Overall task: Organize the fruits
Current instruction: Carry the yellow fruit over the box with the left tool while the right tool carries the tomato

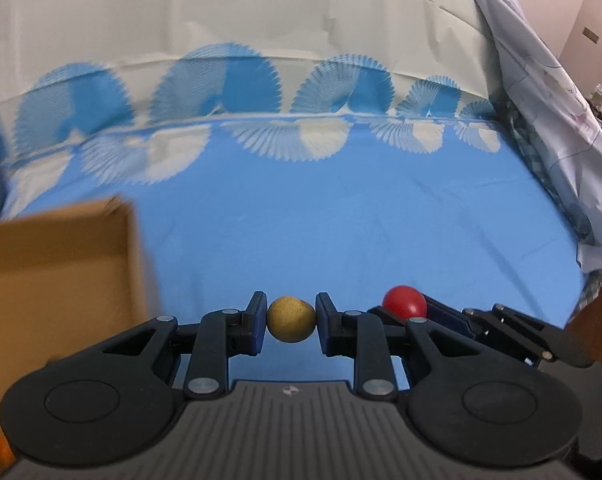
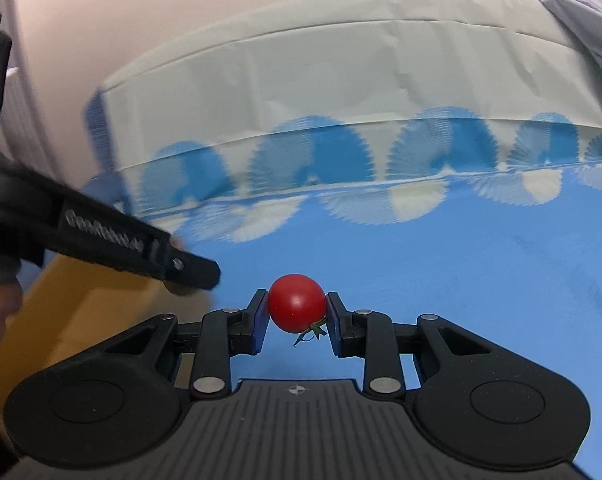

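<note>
Both tongs are loaded. Left gripper point(image 1: 291, 322) is clamped on a small tan fruit point(image 1: 291, 319), round with a rough skin, pinched at its sides between the two pads and carried clear of the blue cloth point(image 1: 341, 232). Its kind I cannot tell.

Left of it, and close, stands a cardboard box point(image 1: 61, 264), open side up, its near wall tall in the left wrist view. Something orange shows low at the box's left corner, too blurred to name. That box looks like the place for the fruit, so the coming move turns on this: the box lies to the left of both tongs, the left gripper is much the nearer, and it must rise over the wall before letting go.

Right gripper point(image 2: 297, 312) is clamped on a tomato point(image 2: 297, 307), stem turned down and to the right, also held off the cloth. It sits just right of the left gripper, which crosses between it and the box point(image 2: 81, 300). The right one would likely do best to wait, or it may knock its neighbour.

A pale bedcover is heaped at the far right, out of the way.
</note>
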